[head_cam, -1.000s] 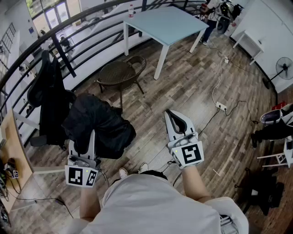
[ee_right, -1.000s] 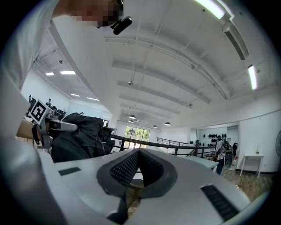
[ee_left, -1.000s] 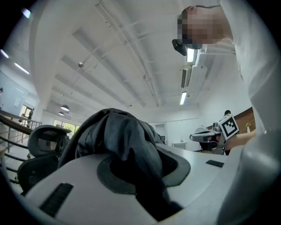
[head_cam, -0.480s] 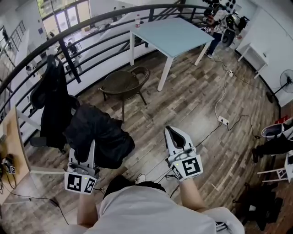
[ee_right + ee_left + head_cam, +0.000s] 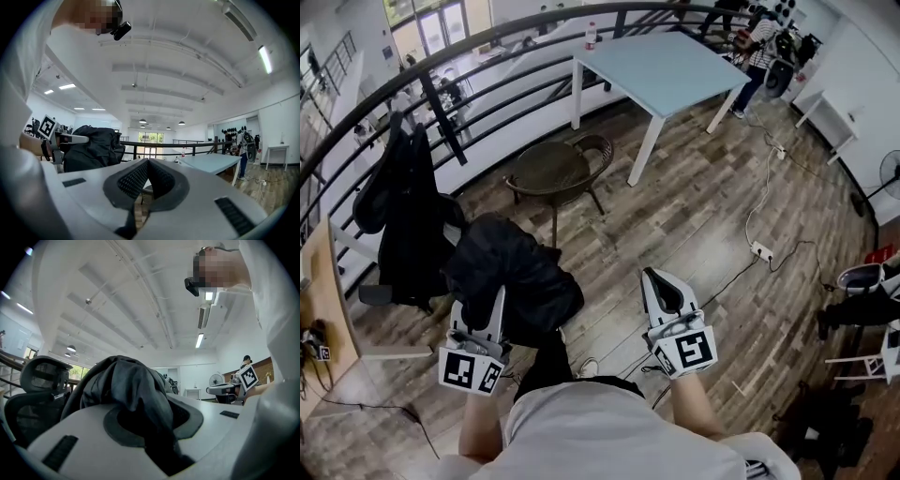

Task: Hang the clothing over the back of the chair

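Note:
A bundled black piece of clothing (image 5: 511,272) hangs bunched from my left gripper (image 5: 485,302), which is shut on its fabric. In the left gripper view the dark cloth (image 5: 126,385) fills the gap between the jaws. A black office chair (image 5: 398,216) with a dark garment draped over its back stands just left of the bundle, and its headrest (image 5: 42,376) shows in the left gripper view. My right gripper (image 5: 661,281) is held level to the right, shut with nothing in it, its fingertips (image 5: 140,171) touching. From there the bundle (image 5: 91,145) shows at the left.
A brown wicker chair (image 5: 553,169) stands ahead, beside a light blue table (image 5: 666,66). A curved black railing (image 5: 487,66) runs behind them. A power strip and cables (image 5: 759,248) lie on the wood floor at right. A wooden desk edge (image 5: 323,300) sits at far left.
Both grippers have sunk a little and shifted forward, the left still carrying the black clothing. The chairs and table sit lower in the head view now.

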